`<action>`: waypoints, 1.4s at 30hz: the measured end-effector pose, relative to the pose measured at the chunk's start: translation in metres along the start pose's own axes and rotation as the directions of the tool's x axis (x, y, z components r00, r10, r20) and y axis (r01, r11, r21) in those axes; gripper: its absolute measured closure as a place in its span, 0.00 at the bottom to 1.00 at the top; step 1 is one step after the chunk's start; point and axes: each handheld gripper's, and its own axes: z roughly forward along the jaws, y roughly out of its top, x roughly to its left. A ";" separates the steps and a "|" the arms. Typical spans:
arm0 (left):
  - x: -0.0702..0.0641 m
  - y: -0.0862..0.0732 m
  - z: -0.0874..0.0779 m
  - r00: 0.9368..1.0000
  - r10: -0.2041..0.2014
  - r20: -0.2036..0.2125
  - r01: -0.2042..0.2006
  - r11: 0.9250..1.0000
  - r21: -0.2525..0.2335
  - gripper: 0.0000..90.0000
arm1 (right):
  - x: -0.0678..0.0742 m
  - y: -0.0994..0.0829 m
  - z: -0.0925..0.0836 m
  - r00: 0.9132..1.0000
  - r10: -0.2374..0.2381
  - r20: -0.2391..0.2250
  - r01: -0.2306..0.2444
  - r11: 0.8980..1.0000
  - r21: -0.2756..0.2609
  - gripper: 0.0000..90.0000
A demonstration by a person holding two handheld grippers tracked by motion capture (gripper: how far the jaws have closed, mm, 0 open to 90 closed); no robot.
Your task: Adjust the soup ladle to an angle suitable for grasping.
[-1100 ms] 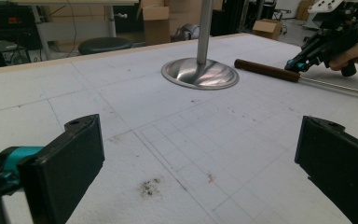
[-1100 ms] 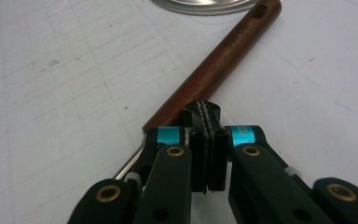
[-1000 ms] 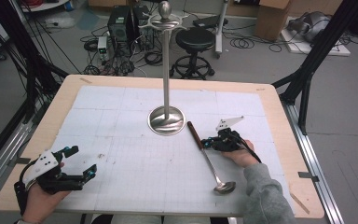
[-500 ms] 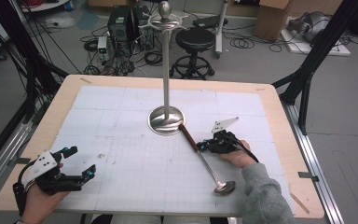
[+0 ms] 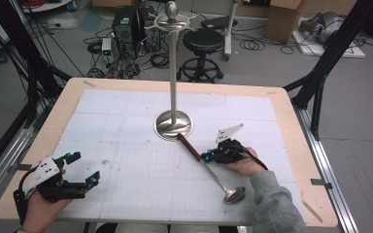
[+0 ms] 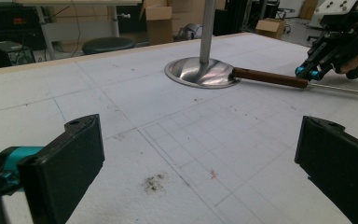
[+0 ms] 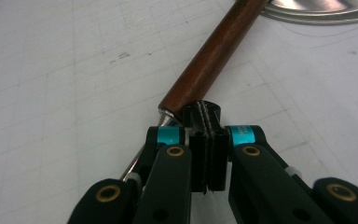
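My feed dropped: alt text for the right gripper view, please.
The right gripper, jaws shut, presses against the ladle where its brown wooden handle meets the metal shaft, on the white gridded mat. The stand's steel base is at top right.

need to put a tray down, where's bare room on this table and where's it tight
The far left of the table, left of the stand, is bare, and so is the far right corner. The middle, between the left gripper and the ladle, is free too. It is crowded front right, where the right gripper meets the ladle beside the stand's base.
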 end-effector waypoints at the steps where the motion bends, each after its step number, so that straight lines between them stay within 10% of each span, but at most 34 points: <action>1: 0.000 0.000 0.000 1.000 0.000 0.000 0.000 1.000 0.000 0.02 | 0.001 0.000 0.001 1.000 -0.009 0.001 0.009 1.000 0.000 1.00; 42: 0.000 0.001 0.000 1.000 0.002 0.000 -0.002 1.000 -0.002 0.02 | 0.032 0.017 0.015 0.982 -0.155 -0.106 0.165 0.982 0.096 1.00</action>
